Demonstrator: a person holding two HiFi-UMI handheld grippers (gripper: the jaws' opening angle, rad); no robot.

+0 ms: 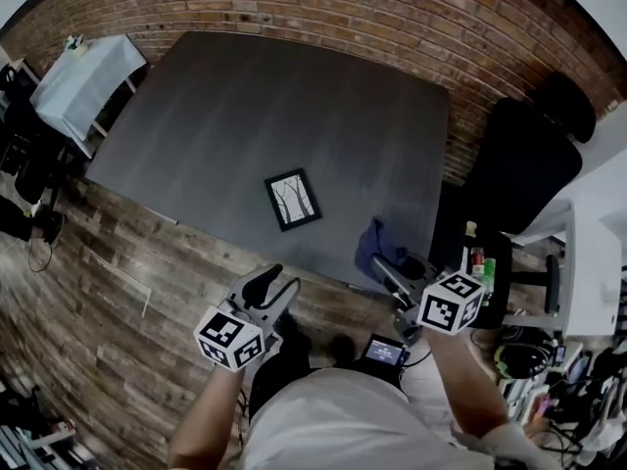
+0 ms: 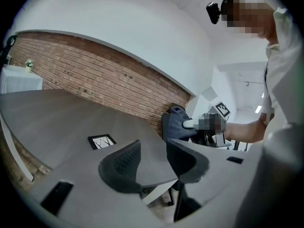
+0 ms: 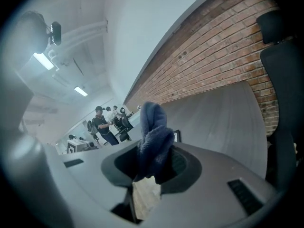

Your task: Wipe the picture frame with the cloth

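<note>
Two claws are showing here, and both are hanging just short of the near edge of the big dark grey surface (image 1: 245, 116), over the wood plank floor (image 1: 98, 282).

The left claw (image 1: 274, 284) is sitting partway open. In the left gripper view (image 2: 153, 148) there's a clear gap between the two black jaws and nothing in it, just the corner of the surface showing through. So it's not gripping anything.

The right claw (image 1: 392, 274) is clamping down on the cloth (image 1: 375, 246), a dark blue fuzzy one. In the right gripper view (image 3: 152, 160) the cloth (image 3: 153, 127) is bunching up between the jaws and poking out past the tips, with a pale tag (image 3: 145, 196) dangling on the near side of the grip. From the left claw's camera the cloth (image 2: 175, 122) is hanging off to its right.

The picture frame (image 1: 292, 200) is lying flat on the surface, ahead of both claws and roughly between them, apart from each. It has a black border with a pale picture inside. From the left claw it's sitting ahead and a bit to the left (image 2: 101, 141). From the right claw only a sliver is peeking out from behind the cloth (image 3: 177, 136).

Past the far side of the surface a brick wall (image 1: 343, 8) is running across, and a black office chair (image 1: 519, 164) is standing off to the right claw's right.
</note>
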